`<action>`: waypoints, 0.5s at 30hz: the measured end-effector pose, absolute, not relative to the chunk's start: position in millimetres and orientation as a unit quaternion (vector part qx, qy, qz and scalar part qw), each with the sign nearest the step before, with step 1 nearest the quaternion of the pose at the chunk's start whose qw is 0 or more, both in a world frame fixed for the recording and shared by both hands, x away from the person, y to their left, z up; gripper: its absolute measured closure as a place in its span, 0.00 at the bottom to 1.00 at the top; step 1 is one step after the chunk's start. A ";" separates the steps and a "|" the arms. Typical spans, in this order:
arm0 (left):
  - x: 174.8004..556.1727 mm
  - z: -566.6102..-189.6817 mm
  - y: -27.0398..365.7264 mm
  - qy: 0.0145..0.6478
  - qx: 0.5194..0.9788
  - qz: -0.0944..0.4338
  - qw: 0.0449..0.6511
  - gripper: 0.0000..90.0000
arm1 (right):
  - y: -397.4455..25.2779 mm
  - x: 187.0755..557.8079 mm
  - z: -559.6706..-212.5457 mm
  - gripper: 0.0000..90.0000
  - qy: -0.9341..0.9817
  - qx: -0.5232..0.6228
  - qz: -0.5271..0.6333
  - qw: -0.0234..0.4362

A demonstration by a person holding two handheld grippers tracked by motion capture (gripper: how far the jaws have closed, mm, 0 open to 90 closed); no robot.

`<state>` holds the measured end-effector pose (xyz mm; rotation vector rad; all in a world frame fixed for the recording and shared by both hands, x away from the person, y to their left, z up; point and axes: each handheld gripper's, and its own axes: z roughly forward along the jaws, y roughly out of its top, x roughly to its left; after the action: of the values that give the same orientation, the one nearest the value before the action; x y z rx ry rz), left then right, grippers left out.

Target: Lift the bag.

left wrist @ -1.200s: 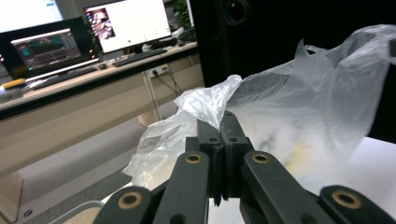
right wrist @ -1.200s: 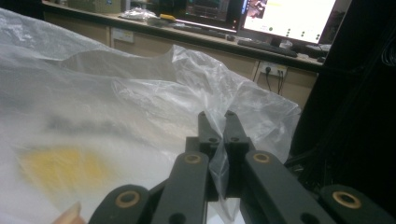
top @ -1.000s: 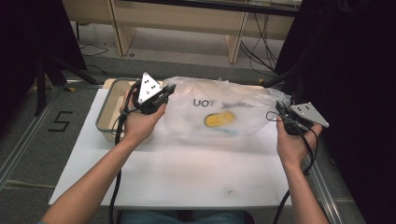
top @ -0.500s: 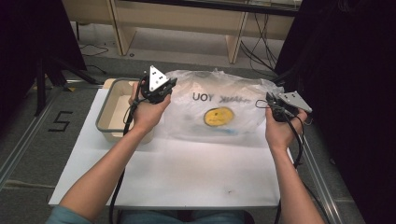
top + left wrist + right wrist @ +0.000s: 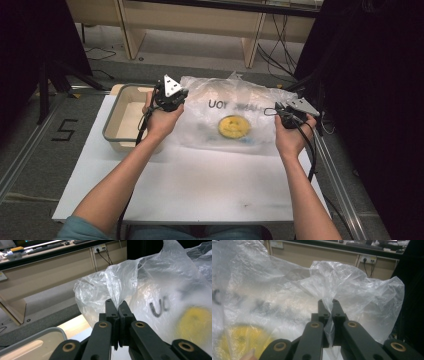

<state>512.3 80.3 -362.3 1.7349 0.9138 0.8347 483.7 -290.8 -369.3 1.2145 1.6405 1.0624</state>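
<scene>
A clear plastic bag [image 5: 235, 107] with black lettering and a yellow round print [image 5: 233, 126] lies spread across the far half of the white table. My left gripper [image 5: 176, 95] is shut on the bag's left edge, and in the left gripper view the film [image 5: 117, 290] is pinched between the closed jaws of the left gripper [image 5: 117, 307]. My right gripper [image 5: 278, 111] is shut on the bag's right edge; the film [image 5: 329, 305] runs down between the closed jaws of the right gripper [image 5: 328, 305]. The bag is held stretched between both hands.
A beige tray with a grey rim [image 5: 116, 116] sits at the table's far left, just left of my left hand. The white table top [image 5: 200, 185] spreads out in front of the bag. Shelving legs and cables [image 5: 270, 55] stand beyond the table.
Both grippers have moved away from me toward the far side, carrying the bag's edges. The bag now lies flatter and more spread out, its yellow print sharp.
</scene>
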 end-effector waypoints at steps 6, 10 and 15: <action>513.1 -364.4 78.5 0.376 0.712 0.340 0.486 0.98 | -291.2 485.7 -370.9 0.99 0.656 0.483 0.422 0.398; 510.2 -363.0 78.6 0.377 0.707 0.339 0.493 0.94 | -292.0 482.2 -368.6 0.99 0.654 0.479 0.426 0.401; 507.1 -359.7 79.4 0.374 0.703 0.340 0.499 0.89 | -294.8 477.3 -364.5 0.96 0.649 0.476 0.433 0.406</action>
<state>507.1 79.4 -359.7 1.7011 0.9059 0.8233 477.3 -294.8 -364.5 1.2023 1.6376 1.0922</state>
